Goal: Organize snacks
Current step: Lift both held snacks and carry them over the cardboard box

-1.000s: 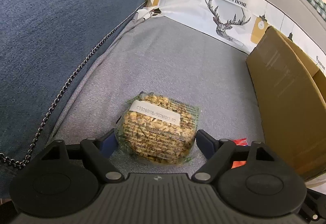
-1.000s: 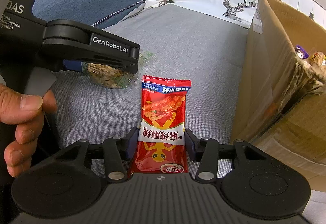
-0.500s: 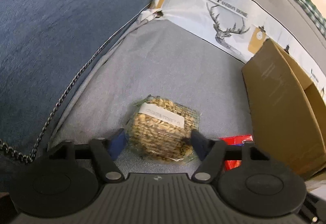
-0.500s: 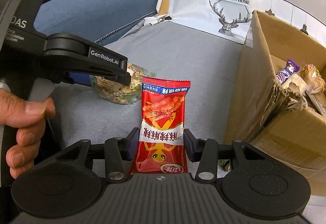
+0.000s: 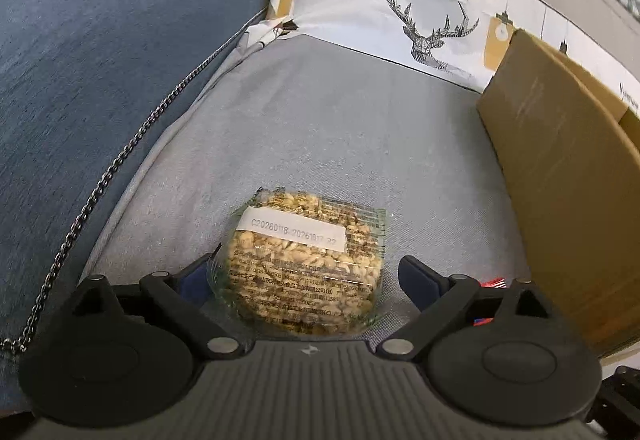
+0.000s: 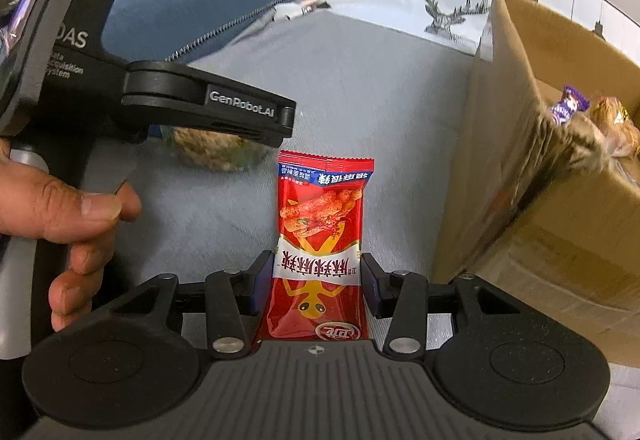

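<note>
**Two snacks between two pairs of jaws on a grey cushion**

Nearest in the left wrist view, the left gripper point(image 5: 304, 276) has its jaws spread wide; they have just been opening. Between them lies the clear pack of nut brittle point(image 5: 306, 272), round, with a white date label across its top. The left pad sits at the pack's edge, while a plain gap shows on the right side, so the pack is not clamped. It rests on the grey cushion point(image 5: 340, 128).

In the right wrist view, the right gripper point(image 6: 312, 280) holds its jaws at a middling width, closed on the lower part of the red snack packet point(image 6: 322, 232). Both blue pads meet the packet's sides, and the packet stands up lengthwise away from the camera, its top seam farthest off. To the left a person's hand point(image 6: 68, 216) grips the handle of the other gripper, whose black finger reaches over the brittle pack.

Beyond the snacks, on the right, stands the cardboard box point(image 6: 516, 144), its flap upright, with a purple wrapped sweet point(image 6: 568, 106) and other wrappers inside. On the left lies a blue cushion point(image 5: 100, 40) with a metal chain point(image 5: 120, 160) running along its edge. Farthest back hangs a white cloth printed with a stag's head point(image 5: 436, 28).
</note>
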Demonstrator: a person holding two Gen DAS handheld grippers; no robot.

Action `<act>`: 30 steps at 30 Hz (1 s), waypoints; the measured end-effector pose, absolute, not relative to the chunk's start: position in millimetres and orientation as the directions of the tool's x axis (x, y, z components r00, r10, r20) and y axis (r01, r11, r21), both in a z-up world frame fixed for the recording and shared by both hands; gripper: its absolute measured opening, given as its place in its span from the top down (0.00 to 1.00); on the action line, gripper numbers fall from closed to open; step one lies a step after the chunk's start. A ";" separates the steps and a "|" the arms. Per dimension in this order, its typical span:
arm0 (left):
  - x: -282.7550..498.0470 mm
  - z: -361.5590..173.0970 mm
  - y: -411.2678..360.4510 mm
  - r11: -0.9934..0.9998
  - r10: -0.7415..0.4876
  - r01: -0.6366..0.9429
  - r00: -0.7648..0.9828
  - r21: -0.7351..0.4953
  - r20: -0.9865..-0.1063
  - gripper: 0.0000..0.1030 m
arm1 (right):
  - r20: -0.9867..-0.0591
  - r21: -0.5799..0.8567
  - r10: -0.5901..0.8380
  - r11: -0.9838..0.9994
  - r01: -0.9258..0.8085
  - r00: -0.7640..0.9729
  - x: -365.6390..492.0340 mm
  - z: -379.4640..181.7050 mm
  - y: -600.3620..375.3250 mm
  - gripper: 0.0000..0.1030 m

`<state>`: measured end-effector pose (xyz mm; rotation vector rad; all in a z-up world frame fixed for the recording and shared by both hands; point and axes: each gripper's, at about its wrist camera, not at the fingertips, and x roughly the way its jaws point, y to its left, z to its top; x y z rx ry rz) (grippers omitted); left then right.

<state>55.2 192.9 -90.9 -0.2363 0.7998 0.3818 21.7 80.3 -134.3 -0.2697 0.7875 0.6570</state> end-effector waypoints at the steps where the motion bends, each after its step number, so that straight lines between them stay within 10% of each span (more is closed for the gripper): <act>1: 55.8 -91.7 191.5 0.908 0.248 -0.415 0.635 -0.053 -0.732 0.06 | -0.732 0.012 0.441 0.770 -0.638 0.520 22.1 -135.8 81.0 0.54; 14: 33.0 -65.9 200.3 0.904 0.196 -0.392 0.739 -0.174 -0.644 0.18 | -0.686 -0.008 0.457 0.774 -0.634 0.566 15.6 -129.3 80.6 0.54; 30: -14.7 11.6 192.8 0.887 0.235 -0.398 0.826 -0.234 -0.513 0.18 | -0.398 -0.018 0.579 0.771 -0.637 0.712 -10.7 -56.0 44.3 0.54</act>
